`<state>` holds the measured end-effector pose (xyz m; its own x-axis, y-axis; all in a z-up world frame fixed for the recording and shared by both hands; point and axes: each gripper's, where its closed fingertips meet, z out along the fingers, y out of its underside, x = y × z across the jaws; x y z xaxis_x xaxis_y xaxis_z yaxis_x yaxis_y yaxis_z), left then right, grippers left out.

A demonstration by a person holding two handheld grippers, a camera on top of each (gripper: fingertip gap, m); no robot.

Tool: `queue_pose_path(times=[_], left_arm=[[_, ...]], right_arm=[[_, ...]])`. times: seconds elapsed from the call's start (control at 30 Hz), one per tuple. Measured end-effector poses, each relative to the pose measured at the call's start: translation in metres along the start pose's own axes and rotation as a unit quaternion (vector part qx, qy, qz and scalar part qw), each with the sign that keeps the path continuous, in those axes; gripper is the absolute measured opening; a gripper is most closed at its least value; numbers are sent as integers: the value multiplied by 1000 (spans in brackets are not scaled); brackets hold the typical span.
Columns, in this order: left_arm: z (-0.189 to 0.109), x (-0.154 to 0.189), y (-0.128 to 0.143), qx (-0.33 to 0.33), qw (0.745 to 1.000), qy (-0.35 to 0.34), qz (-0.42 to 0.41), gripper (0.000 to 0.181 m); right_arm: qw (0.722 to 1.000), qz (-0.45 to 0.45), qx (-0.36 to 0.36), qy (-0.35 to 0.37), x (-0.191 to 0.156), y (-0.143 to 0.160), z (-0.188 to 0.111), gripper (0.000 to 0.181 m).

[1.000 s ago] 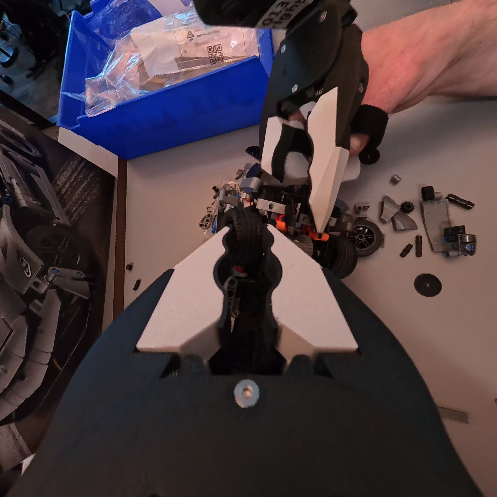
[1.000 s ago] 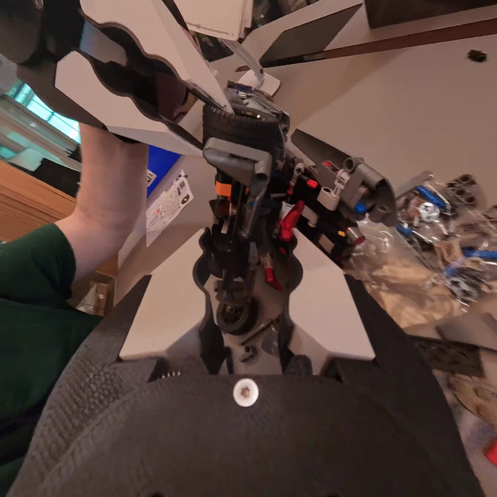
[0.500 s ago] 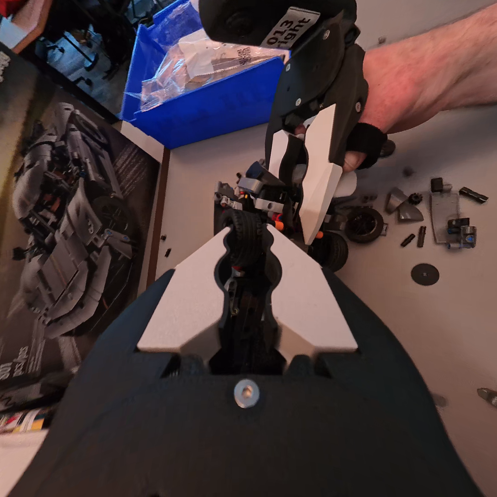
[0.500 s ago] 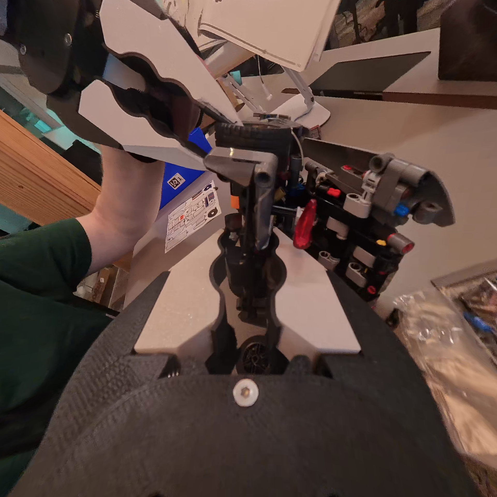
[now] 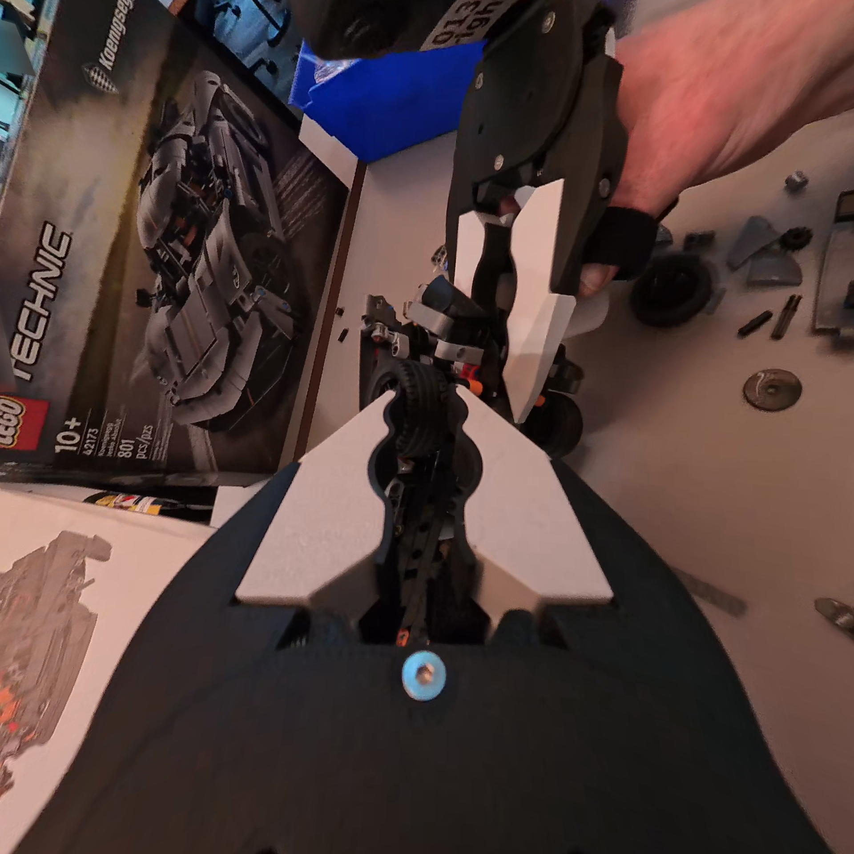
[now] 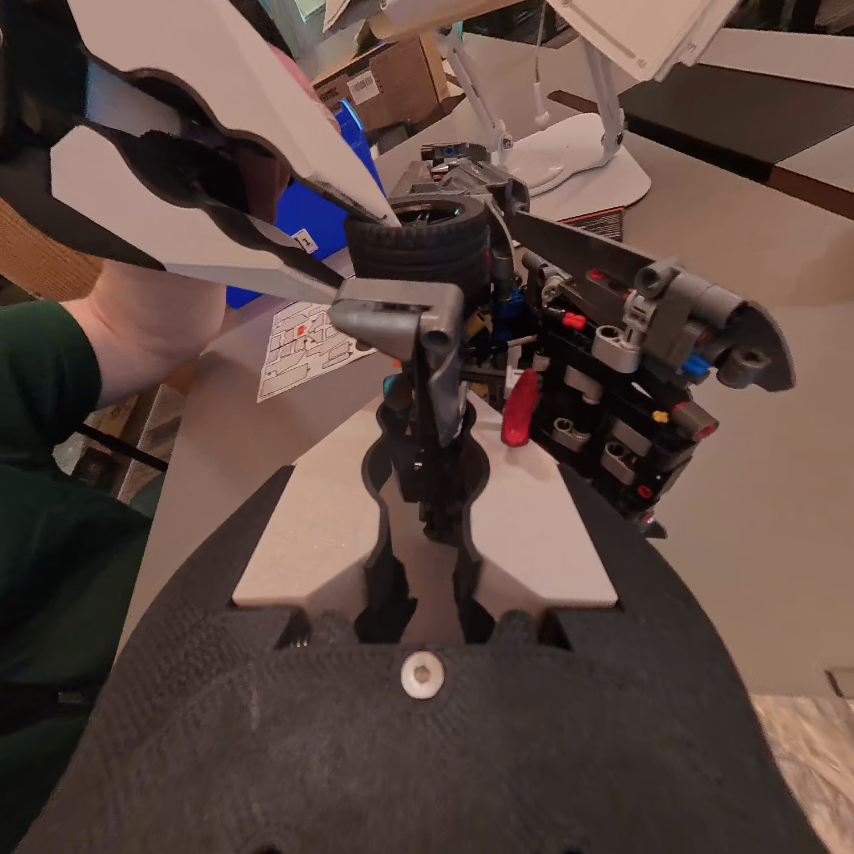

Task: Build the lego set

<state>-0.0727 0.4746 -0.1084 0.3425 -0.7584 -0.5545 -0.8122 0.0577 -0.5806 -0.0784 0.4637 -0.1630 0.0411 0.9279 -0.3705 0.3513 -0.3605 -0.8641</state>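
**Both tongs on the car chassis, held off the tabletop**

Left tongs (image 5: 427, 411) clenched on the black rubber wheel (image 5: 423, 406) of the part-built black-and-grey brick car chassis (image 6: 600, 369). Right tongs (image 6: 425, 443) clamped on the chassis's dark frame beam, opposite end. Chassis is tilted, lifted above the grey tabletop (image 5: 693, 485). Right of the chassis: loose grey panels and black pins (image 5: 767, 319), spread apart, with a bare strip between. Left of it: the printed cardboard set box (image 5: 152, 240) at the tabletop edge.
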Motion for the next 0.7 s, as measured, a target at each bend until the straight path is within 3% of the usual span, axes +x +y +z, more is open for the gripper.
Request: queue_pose_path(times=[0.33,0.7], left_arm=[[-29,23,4,9,1000,-16,14,15],[-16,66,5,-8,997,-46,65,13]], right_arm=[[998,-42,-29,35,-30,7,12,25],[994,-54,-66,74,-34,54,14,27]])
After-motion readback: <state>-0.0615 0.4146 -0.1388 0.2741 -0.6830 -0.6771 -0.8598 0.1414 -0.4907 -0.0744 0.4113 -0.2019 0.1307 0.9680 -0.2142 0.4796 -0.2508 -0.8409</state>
